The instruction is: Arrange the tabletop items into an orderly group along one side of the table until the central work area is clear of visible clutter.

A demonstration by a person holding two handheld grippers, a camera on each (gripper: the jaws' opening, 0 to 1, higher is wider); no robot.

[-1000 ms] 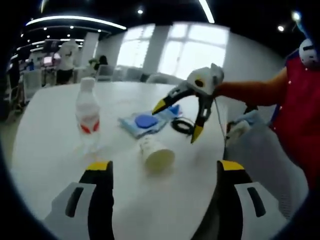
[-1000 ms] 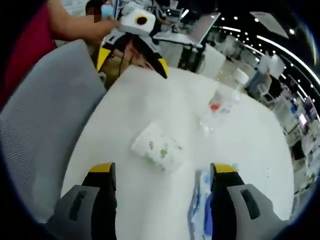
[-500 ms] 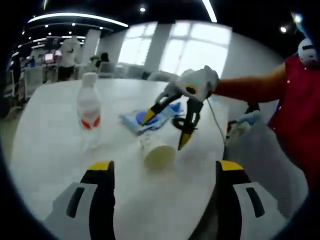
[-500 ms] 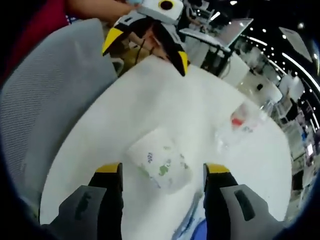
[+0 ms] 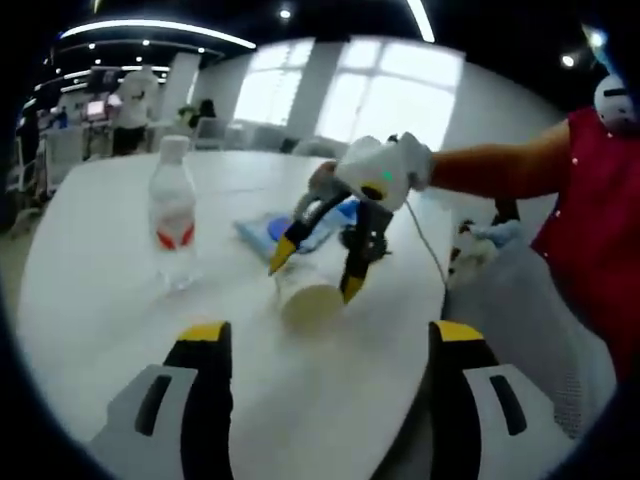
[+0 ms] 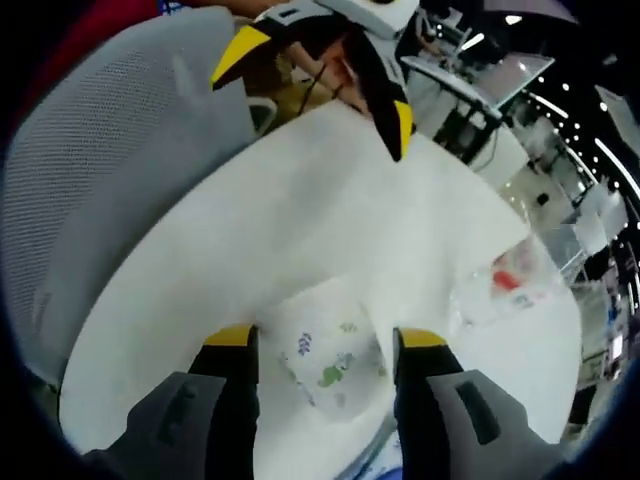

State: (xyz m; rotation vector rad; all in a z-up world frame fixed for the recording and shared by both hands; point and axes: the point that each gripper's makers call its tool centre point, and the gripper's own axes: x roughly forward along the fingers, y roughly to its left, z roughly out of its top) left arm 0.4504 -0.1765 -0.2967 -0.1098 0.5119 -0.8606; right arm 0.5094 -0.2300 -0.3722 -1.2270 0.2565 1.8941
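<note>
One paper cup (image 6: 335,365) lies between the right gripper's (image 6: 322,340) wide jaws, apparently untouched.

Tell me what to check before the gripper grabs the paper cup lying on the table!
1. Right gripper open with its jaws on either side of the white paper cup with small green prints: ok.
2. Cup gripped by the jaws: not ok, gaps show on both sides.
3. Cup lying on its side on the round white table: ok.
4. Left gripper open and away from the cup: ok.
5. Clear plastic bottle with the red label upright, apart from the cup: ok.
6. Blue packet behind the cup touching it: cannot tell.
</note>
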